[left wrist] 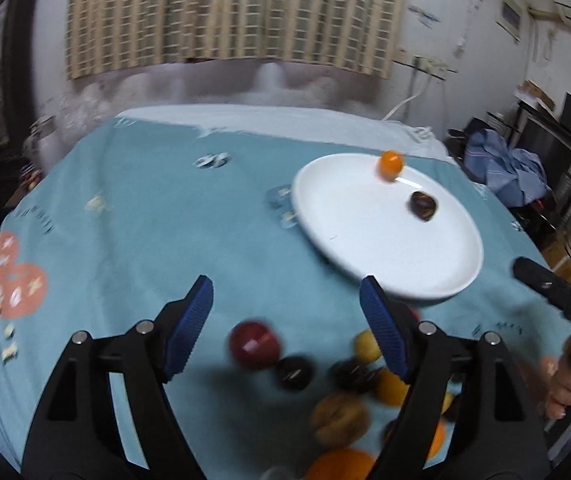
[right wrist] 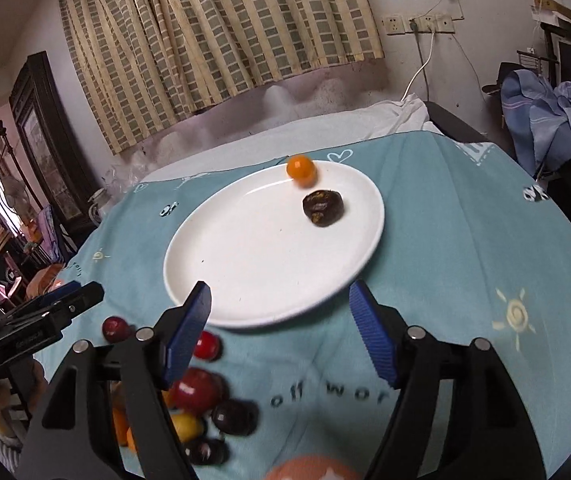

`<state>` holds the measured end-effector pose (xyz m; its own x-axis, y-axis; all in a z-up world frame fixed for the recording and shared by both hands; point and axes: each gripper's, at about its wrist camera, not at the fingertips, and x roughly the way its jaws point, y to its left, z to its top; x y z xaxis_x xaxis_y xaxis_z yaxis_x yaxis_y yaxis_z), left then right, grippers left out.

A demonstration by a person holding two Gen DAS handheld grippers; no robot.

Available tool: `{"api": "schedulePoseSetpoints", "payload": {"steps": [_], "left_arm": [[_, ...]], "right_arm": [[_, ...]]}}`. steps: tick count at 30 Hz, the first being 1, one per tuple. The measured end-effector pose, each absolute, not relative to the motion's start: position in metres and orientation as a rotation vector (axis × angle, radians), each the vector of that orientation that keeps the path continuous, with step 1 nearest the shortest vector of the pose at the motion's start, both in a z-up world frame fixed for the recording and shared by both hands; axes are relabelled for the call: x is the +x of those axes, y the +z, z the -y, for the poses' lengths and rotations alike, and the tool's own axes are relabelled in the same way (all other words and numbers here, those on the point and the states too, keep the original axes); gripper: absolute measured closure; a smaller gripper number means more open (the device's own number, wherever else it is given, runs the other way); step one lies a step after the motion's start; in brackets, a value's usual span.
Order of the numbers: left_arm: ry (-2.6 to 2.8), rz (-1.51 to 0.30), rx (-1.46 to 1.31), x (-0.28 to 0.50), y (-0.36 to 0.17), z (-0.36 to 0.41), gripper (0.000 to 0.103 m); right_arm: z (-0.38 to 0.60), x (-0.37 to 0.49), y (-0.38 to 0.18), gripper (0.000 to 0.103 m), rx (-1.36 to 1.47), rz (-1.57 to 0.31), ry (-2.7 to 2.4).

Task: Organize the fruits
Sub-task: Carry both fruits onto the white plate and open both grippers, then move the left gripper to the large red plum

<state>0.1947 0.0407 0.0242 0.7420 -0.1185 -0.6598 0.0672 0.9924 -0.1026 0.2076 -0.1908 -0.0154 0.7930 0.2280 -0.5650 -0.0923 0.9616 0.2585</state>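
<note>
While both tools hang empty over the cloth, I read my left gripper (left wrist: 285,300) as spread wide, jaws well apart with nothing between them, and my right gripper (right wrist: 279,308) the same, its blue pads open just short of the near rim of the plate (right wrist: 213,280). Just below the left one sits the loose pile: a red fruit (left wrist: 254,345), a dark one (left wrist: 294,367) touching it, a yellow fruit (left wrist: 366,346) partly behind my right-side pad, a brown wrinkled piece (left wrist: 339,420) and an orange (left wrist: 339,465) at the bottom edge. From the right wrist I see the same heap low on the left, with a small red cherry (right wrist: 116,329) lying a little apart from it. Further out, the plate carries only two pieces: a small orange fruit (right wrist: 301,170) at its far rim and a dark fruit (right wrist: 322,208) near it, the two close but not touching. So I judge the sorting barely begun, two pieces placed and most of the pile left on the tablecloth (right wrist: 465,280). The left view is blurred, so I can't name every fruit in the heap. My next pick looks easiest from the left side, since the red fruit lies almost between those jaws
</note>
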Motion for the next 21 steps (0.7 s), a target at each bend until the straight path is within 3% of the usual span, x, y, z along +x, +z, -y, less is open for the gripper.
{"api": "schedulePoseSetpoints", "payload": {"steps": [5, 21], "left_arm": [[-0.043, -0.800, -0.122, 0.171, -0.003, -0.069, 0.026], [-0.016, -0.794, 0.055, 0.192, -0.014, -0.036, 0.016]], "right_arm": [[0.199, 0.177, -0.025, 0.031, 0.288, -0.647, 0.194], [0.193, 0.177, -0.033, 0.030, 0.293, -0.699, 0.205]]}}
